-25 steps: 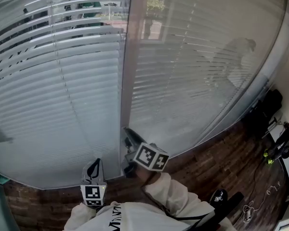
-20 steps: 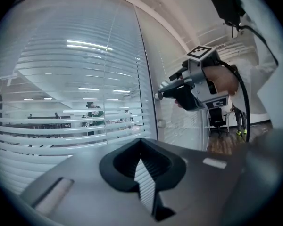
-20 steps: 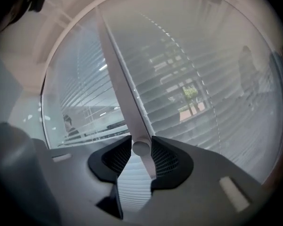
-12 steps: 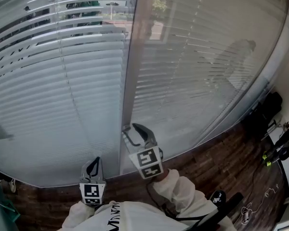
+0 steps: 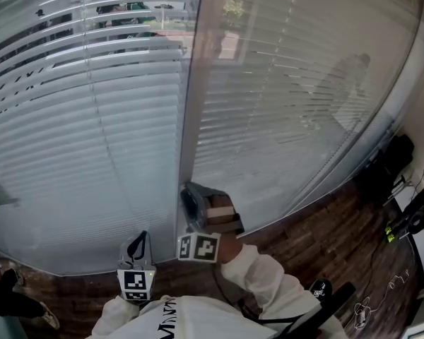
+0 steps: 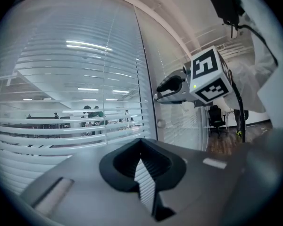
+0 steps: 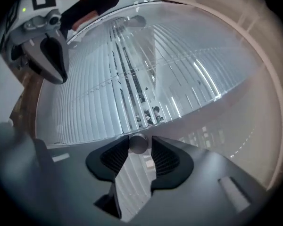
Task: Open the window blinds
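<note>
Glass office wall, two panes split by a grey post (image 5: 189, 119). The blinds (image 5: 92, 133) sit behind the glass, left-pane slats tilted enough up top to show people (image 5: 127, 6) beyond. Right gripper (image 5: 189, 202) low at the post, jaws just closing, pads touching a small round knob (image 7: 137, 143) on both sides. Left gripper (image 5: 137, 244) just beside it, jaws pressed together, empty. Dark chair (image 5: 390, 162) on wood floor (image 5: 318, 239), well apart on the right.

dark wood-plank floor (image 5: 325, 240) carries a thin pale cable (image 5: 366, 308) near the right edge.
</note>
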`<action>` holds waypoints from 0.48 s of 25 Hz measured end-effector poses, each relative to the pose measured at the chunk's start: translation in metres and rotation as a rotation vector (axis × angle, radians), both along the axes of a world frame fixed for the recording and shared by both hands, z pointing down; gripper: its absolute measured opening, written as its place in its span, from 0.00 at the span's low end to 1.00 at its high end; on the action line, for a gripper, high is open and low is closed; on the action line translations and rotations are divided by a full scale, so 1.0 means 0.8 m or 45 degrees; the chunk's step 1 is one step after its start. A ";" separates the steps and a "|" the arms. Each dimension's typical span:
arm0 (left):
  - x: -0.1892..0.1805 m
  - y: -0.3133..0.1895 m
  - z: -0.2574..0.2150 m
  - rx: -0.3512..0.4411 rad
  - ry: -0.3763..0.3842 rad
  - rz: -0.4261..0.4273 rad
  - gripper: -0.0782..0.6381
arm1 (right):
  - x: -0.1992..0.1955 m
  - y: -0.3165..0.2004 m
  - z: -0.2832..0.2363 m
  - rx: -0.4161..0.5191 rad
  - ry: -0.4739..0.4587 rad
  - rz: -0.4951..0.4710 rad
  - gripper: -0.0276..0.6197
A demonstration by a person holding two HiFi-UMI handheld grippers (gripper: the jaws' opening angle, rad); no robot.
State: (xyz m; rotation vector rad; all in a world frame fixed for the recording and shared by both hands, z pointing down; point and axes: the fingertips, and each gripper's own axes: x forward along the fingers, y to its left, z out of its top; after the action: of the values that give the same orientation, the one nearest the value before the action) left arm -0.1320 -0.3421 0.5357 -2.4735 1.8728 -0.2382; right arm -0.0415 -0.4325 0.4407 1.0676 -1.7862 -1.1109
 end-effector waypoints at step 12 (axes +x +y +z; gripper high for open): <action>-0.001 -0.001 -0.002 -0.011 0.000 -0.006 0.11 | 0.004 -0.007 -0.011 -0.223 -0.563 0.044 0.24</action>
State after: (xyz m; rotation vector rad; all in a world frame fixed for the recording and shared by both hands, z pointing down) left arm -0.1325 -0.3430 0.5340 -2.4748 1.8821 -0.2474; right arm -0.0386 -0.4380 0.4320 1.3013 -2.1509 -0.7149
